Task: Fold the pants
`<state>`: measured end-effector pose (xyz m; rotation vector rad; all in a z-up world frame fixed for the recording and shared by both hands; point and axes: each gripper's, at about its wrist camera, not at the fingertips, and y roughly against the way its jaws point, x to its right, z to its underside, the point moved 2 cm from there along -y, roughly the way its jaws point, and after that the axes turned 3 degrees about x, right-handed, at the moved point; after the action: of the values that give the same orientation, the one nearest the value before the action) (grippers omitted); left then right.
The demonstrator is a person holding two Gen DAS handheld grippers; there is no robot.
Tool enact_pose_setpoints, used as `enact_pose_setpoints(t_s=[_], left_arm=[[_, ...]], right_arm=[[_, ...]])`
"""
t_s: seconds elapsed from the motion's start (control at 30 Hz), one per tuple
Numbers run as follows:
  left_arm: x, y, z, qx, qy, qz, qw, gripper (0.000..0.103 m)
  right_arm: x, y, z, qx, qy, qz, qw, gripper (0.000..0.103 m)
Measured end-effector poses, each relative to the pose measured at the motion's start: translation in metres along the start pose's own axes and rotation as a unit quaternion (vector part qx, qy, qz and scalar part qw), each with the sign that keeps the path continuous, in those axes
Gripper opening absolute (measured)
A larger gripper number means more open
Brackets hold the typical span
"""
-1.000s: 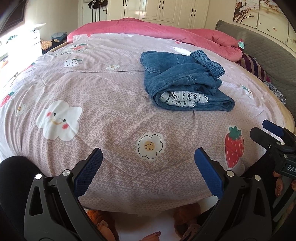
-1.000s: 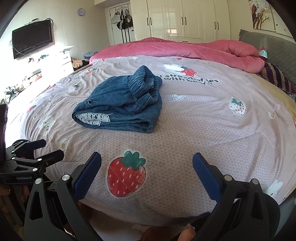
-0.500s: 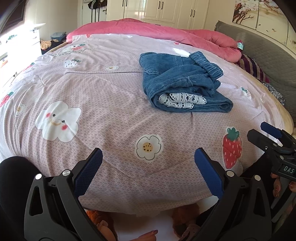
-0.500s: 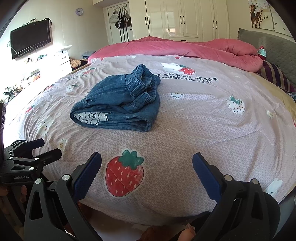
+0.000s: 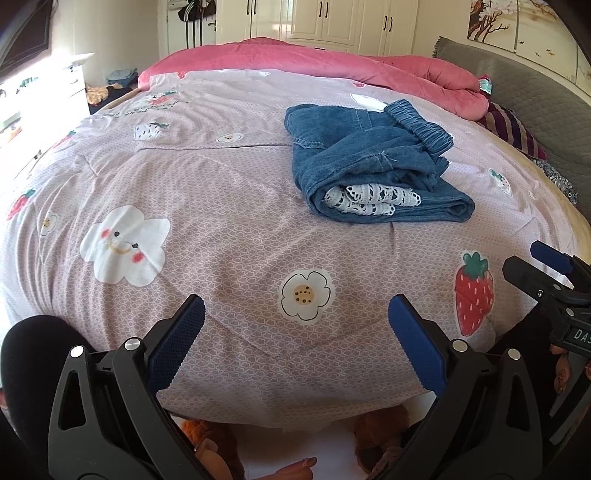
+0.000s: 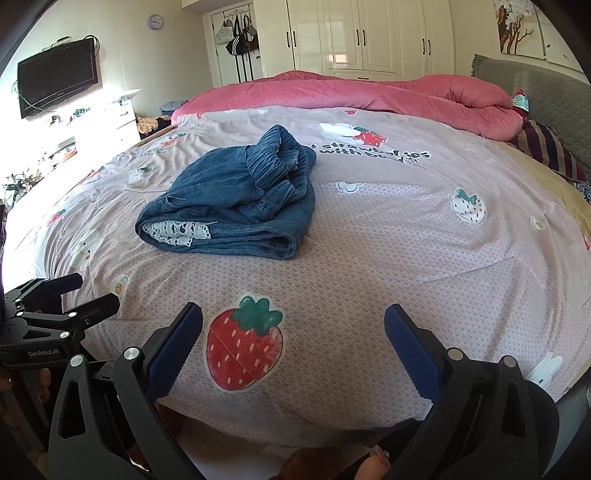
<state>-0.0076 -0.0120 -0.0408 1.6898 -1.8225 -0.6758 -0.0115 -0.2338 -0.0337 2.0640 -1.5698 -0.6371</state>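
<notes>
Left wrist view: blue denim pants (image 5: 373,166) are seen folded into a thick bundle on a pink patterned bedspread (image 5: 221,206), lying well in from the bed's near edge and toward its right side. White lace trim (image 5: 369,197) shows at the open end of the bundle, and a ribbed elastic waistband (image 5: 421,123) lies on top toward the far side. A rolled pink duvet (image 5: 332,62) is stretched along the far edge of the bed, with white wardrobes (image 5: 325,18) behind it. The left gripper (image 5: 295,332) is held at the near edge, its blue pads spread wide with nothing between them.

Right wrist view: the pants (image 6: 236,199) are seen left of centre on the bedspread. The right gripper (image 6: 293,339) is held at the near edge above a printed strawberry (image 6: 245,347), fingers spread wide and empty. A wall television (image 6: 57,75) is visible at the left.
</notes>
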Motion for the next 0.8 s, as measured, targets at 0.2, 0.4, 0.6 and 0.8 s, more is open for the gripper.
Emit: enact_pose_setpoints(t_s=[0.2,0.4,0.6,0.8], left_arm=[[0.0001,0.0025,-0.0013,0.005,0.0,-0.002,1.0,0.093],[0.0002,0.0026,-0.0015,0.005,0.0,-0.004,1.0,0.093],[0.0005,0.0029,-0.0021,0.006,-0.003,-0.011,0.9999,0.093],[0.0014,0.0033,-0.0021,0.006,-0.007,-0.015,0.9998,0.093]], right_arm=[[0.0019,-0.0011,0.0004,-0.001,-0.003,0.005,1.0,0.099],[0.0041,-0.0025,0.0005,-0.003,-0.007,0.009,1.0,0.099],[0.0041,-0.0021,0.0011,-0.003,-0.007,0.012,1.0,0.099],[0.0042,-0.0027,0.001,-0.003,-0.007,0.011,1.0,0.099]])
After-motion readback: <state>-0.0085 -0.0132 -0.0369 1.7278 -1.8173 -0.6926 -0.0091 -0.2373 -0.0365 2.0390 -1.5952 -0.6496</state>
